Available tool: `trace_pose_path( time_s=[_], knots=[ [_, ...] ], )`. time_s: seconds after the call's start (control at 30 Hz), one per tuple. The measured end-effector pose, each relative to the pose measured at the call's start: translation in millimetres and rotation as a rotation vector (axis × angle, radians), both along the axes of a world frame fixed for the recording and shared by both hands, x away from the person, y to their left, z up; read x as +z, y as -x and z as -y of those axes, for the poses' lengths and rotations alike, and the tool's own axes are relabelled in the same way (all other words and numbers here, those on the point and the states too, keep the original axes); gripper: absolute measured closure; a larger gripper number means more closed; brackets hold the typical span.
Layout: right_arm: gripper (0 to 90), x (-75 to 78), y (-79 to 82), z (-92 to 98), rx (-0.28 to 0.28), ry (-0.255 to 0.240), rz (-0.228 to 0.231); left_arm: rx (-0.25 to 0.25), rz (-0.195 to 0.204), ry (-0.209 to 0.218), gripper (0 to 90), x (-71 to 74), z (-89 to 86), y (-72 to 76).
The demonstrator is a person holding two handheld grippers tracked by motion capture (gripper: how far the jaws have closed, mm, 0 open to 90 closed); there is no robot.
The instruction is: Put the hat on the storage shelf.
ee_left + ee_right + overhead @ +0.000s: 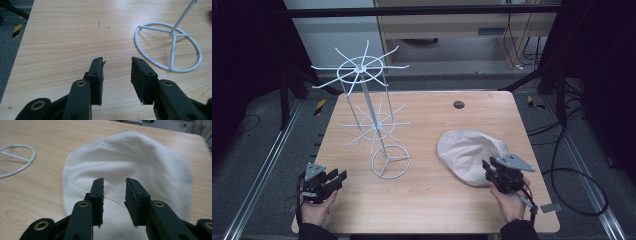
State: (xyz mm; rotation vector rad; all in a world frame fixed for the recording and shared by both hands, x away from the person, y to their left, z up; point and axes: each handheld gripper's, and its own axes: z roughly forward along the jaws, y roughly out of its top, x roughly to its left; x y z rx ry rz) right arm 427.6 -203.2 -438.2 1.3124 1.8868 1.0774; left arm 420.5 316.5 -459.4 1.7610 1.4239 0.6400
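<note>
white cap (469, 152), flat on table, seemingly crumpled

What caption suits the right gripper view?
Open right gripper poised over a white cap lying on the wooden table.

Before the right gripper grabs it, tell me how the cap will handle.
The cap is probably floppy: soft white fabric, creased and sagging on the table. Likely light, so it may slide or bunch when pushed. The open fingers would likely pinch a fold, leaving the rest drooping.
</note>
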Motion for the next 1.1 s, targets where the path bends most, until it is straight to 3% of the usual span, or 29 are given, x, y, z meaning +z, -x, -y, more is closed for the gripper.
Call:
trace_pose_path(
  time_s=[0.03, 0.07, 0.13, 0.17, 0.3, 0.47, 0.67, 0.87, 0.97, 1.1],
  knots=[
    [66.9, 0.0, 0.0, 0.0, 0.0, 0.0, 0.0, -0.001, -0.001, -0.001, 61.7, -0.1, 0.1, 0.0],
    [64.4, -3.7, -5.2, -13.5, 0.028, 0.001, -0.016, -0.002, -0.002, -0.002, 61.5, -0.3, 0.3, -0.1],
    [63.5, -5.2, -7.4, -18.3, 0.036, 0.002, -0.02, -0.002, -0.002, -0.003, 61.5, -0.3, 0.3, -0.1],
    [62.3, -9.3, -14.0, -29.7, 0.057, -0.002, -0.036, -0.002, -0.003, -0.002, 61.3, -0.4, 0.0, -0.1],
    [57.9, -18.3, -27.3, -45.7, 0.062, -0.01, -0.066, -0.005, -0.006, -0.004, 61.2, -0.7, 0.4, -0.1],
    [51.6, -27.8, -36.9, -53.2, 0.065, -0.023, -0.089, -0.01, -0.008, -0.012, 61.2, -0.9, 1.0, -0.7],
    [43.8, -43.6, -46.7, -60.7, 0.071, 0.019, -0.106, -0.011, -0.009, -0.008, 61.2, -1.2, 1.5, -0.9],
    [54.1, -52.3, -51.5, -61.8, 0.047, 0.049, -0.141, -0.015, -0.012, -0.013, 61.3, -1.4, 1.4, -1.2],
    [69.5, -53.7, -51.5, -63.5, 0.06, 0.032, -0.162, -0.015, -0.015, -0.009, 61.4, -1.6, 1.3, -1.3],
    [78.2, -53.7, -50.8, -66.8, 0.073, 0.053, -0.16, -0.014, -0.017, -0.008, 61.4, -2.0, 1.3, -1.5]
  ],
)
